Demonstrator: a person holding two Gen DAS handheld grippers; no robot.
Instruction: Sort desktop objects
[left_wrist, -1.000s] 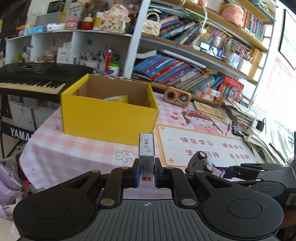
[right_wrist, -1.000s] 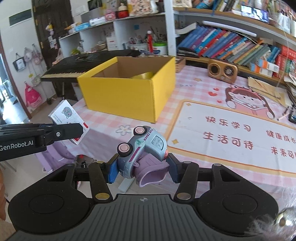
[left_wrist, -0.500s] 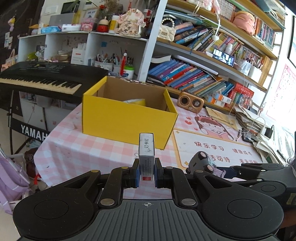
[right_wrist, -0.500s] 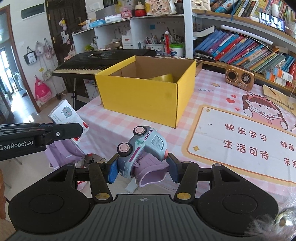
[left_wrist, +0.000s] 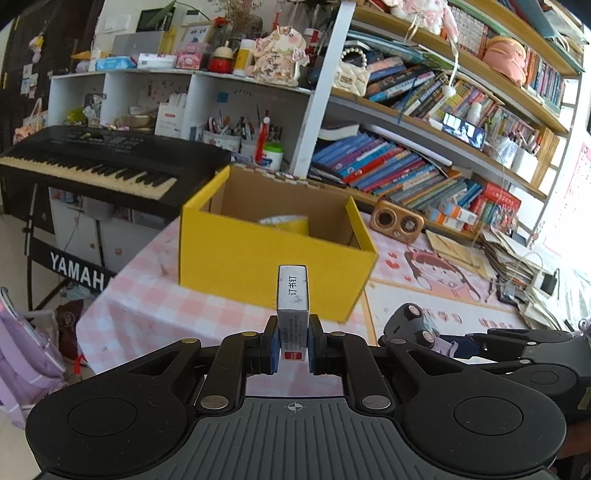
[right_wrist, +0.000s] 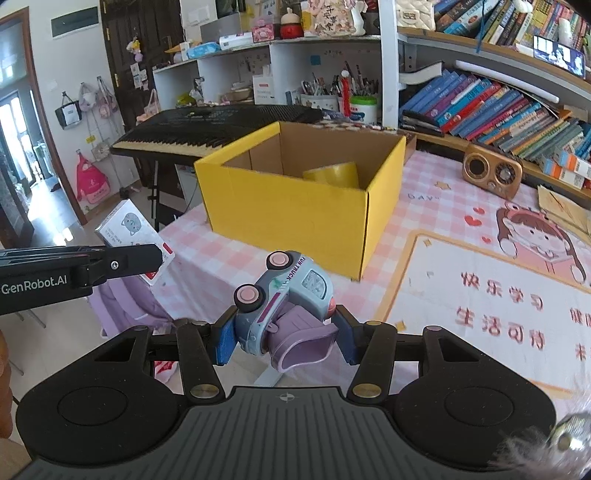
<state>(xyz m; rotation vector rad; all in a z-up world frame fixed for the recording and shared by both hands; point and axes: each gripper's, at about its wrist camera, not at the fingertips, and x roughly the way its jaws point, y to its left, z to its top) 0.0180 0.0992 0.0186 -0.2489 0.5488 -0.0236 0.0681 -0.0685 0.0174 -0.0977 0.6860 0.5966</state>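
Note:
My left gripper is shut on a small white staple box, held upright above the near table edge. My right gripper is shut on a blue-grey toy truck with pink wheels and a purple scoop. Both hang in front of an open yellow cardboard box on the pink checked tablecloth. A yellow tape roll lies inside the box. The toy truck shows at the right of the left wrist view, and the staple box at the left of the right wrist view.
A wooden radio-shaped speaker stands behind the box. A pink desk mat with a cartoon girl covers the table's right side. A black keyboard stands left of the table. Bookshelves line the back, and paper stacks lie at the far right.
Both grippers have drawn back from the table with their objects still held, so the yellow box looks smaller and farther to the right in both views.

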